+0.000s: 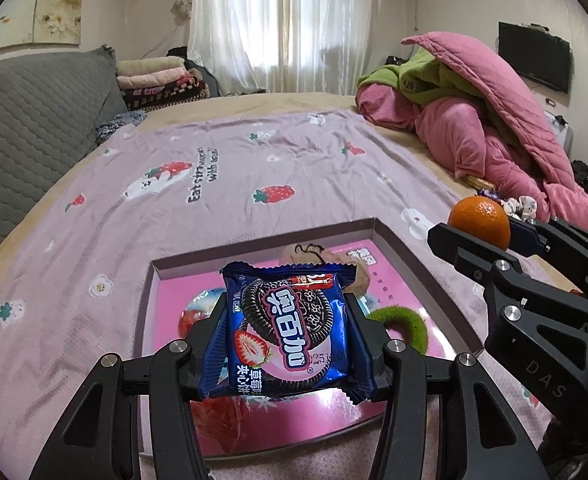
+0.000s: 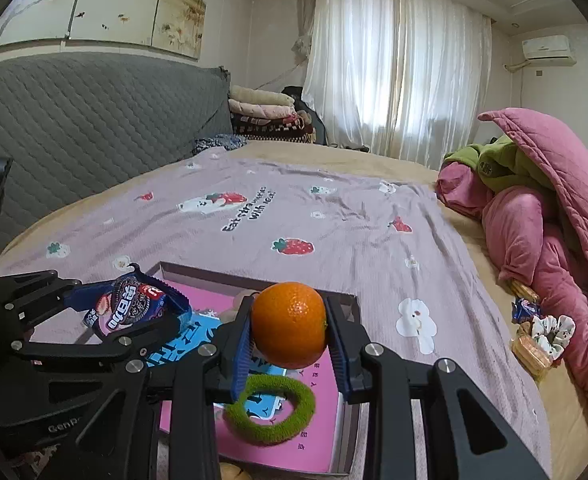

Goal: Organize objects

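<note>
Left gripper [image 1: 290, 340]: clamped on a blue foil biscuit packet [image 1: 288, 326], frame centre, held over the shallow pink-lined cardboard box [image 1: 262, 258] for depositing. Right gripper [image 2: 290, 326]: closed on a round orange tangerine [image 2: 289, 323], likewise above the box, near a green fuzzy hair tie [image 2: 272, 410].

A shallow box [image 1: 378, 226] lies on a printed sheet [image 1: 254, 160] spread over the bed [image 2: 374, 160]. In the box a hair ring [image 2: 272, 410] rests toward its right side, and a small soft item [image 1: 314, 252], too hidden to tell, lies near the far wall. The left gripper [image 1: 288, 320] holds a biscuit packet [image 1: 290, 320] above the box's middle; to its right the right gripper [image 2: 288, 326] holds an orange [image 2: 289, 324] above the box's right part. A heap of bedding [image 1: 494, 120] lies at the sheet's right edge, with small snack packs and a scrunchie [image 2: 550, 332] before it. A headboard [image 2: 94, 120] stands left; folded blankets [image 2: 262, 108] are stacked behind the bed
</note>
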